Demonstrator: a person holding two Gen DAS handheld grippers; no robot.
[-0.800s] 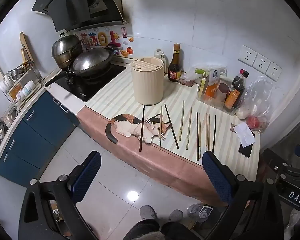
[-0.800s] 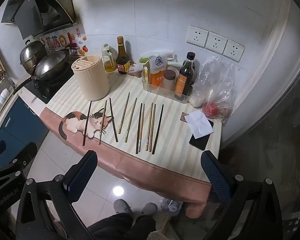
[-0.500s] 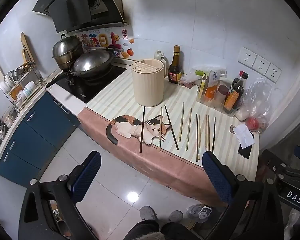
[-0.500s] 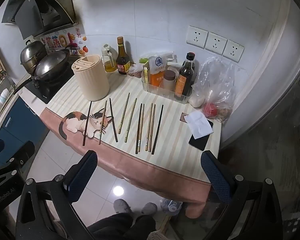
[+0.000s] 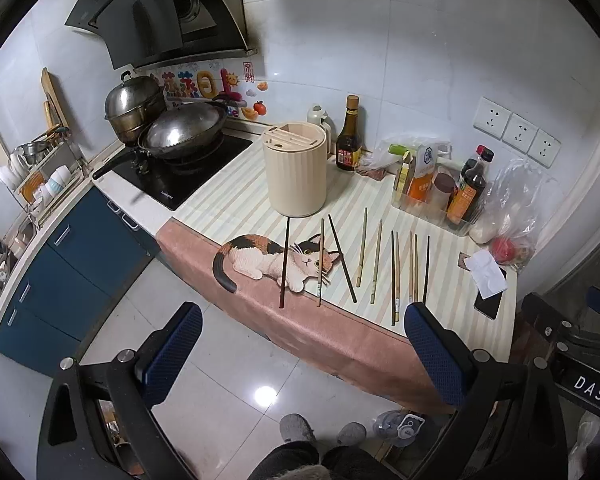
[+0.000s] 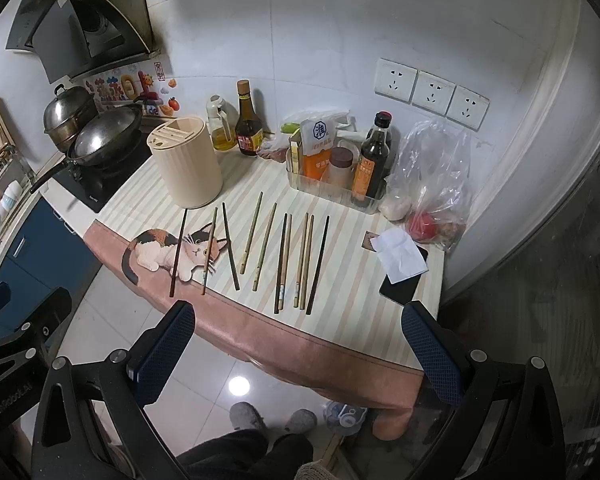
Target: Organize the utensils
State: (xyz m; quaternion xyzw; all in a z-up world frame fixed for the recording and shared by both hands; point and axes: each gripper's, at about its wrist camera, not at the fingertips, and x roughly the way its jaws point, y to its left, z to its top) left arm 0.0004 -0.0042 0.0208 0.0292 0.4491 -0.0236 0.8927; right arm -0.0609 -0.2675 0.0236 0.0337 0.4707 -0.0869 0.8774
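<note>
The counter [image 6: 352, 320], under a striped cloth with a cat print, carries a cream utensil holder [image 6: 188, 164] near its back left corner. Chopsticks [image 6: 284, 260] lie in a row along the front edge: light, stiff, thin, likely slippery, best pinched mid-length. The left gripper [image 5: 300, 356] and right gripper [image 6: 296, 352] hover with fingers spread, holding nothing.
</note>
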